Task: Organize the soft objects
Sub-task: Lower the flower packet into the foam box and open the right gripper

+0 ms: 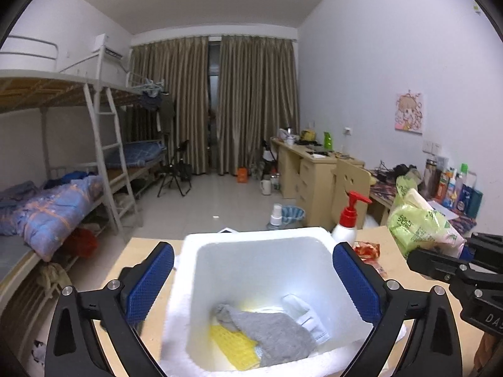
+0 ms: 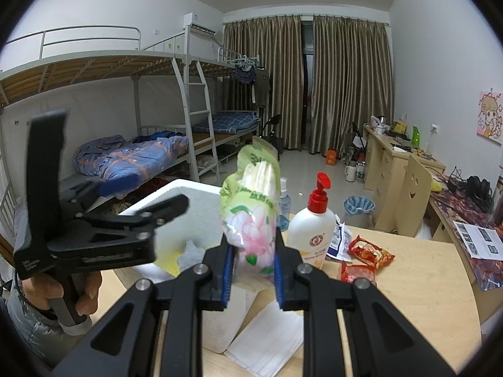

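Spreading wide at lower centre of left wrist view, left gripper (image 1: 253,275) empty over white foam box (image 1: 314,235), grey sock (image 1: 270,333), yellow cloth (image 1: 232,348), white mask (image 1: 303,312) inside, right wrist view, right gripper (image 2: 253,270) at lower centre pinching tissue pack (image 2: 251,207) upright, lotion bottle (image 2: 312,229) right of it.

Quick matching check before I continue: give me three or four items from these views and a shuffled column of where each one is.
1. grey sock
2. tissue pack
3. pump bottle
4. red snack packets

A. clamped in the right gripper
B. lying inside the white foam box
C. lying on the table, right of the bottle
D. standing upright on the table

Pairs: 1-B, 2-A, 3-D, 4-C
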